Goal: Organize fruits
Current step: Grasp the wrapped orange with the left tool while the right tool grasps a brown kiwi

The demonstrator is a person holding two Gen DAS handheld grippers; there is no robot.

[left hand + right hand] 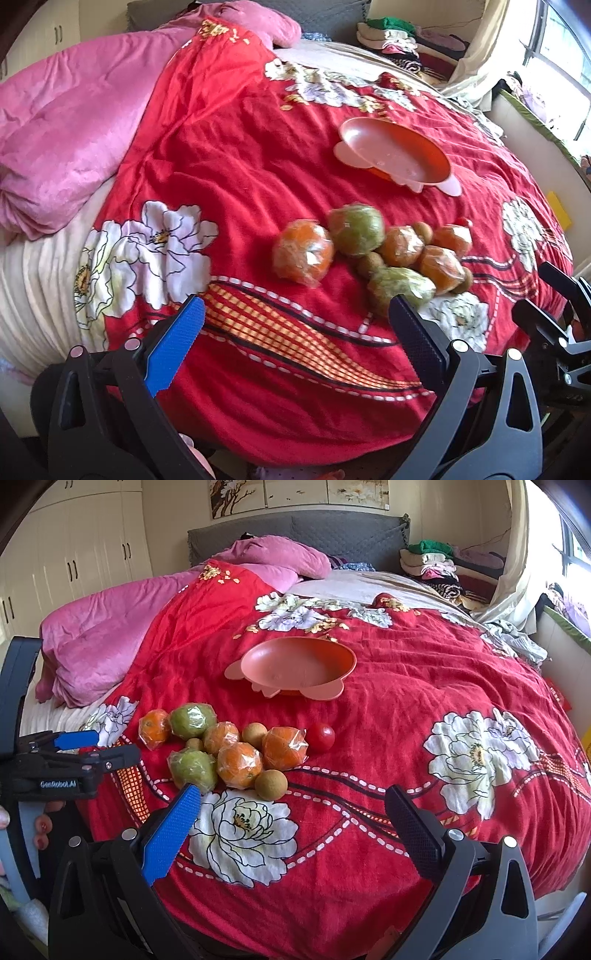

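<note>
bed covered by red floral quilt, pink blanket at left, wardrobes behind. fruits clustered on quilt, near orange bowl. left gripper and right gripper both spread wide, holding nothing.

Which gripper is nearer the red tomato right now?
Right. The right gripper hangs open just short of the tomato; the left gripper sits across the fruit pile, farther from it, also open.

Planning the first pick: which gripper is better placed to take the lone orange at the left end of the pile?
Left, probably. The left gripper is open with that orange lying just ahead between its fingers. The right gripper, also open, faces bare bedspread, with the pile off to its left.
</note>
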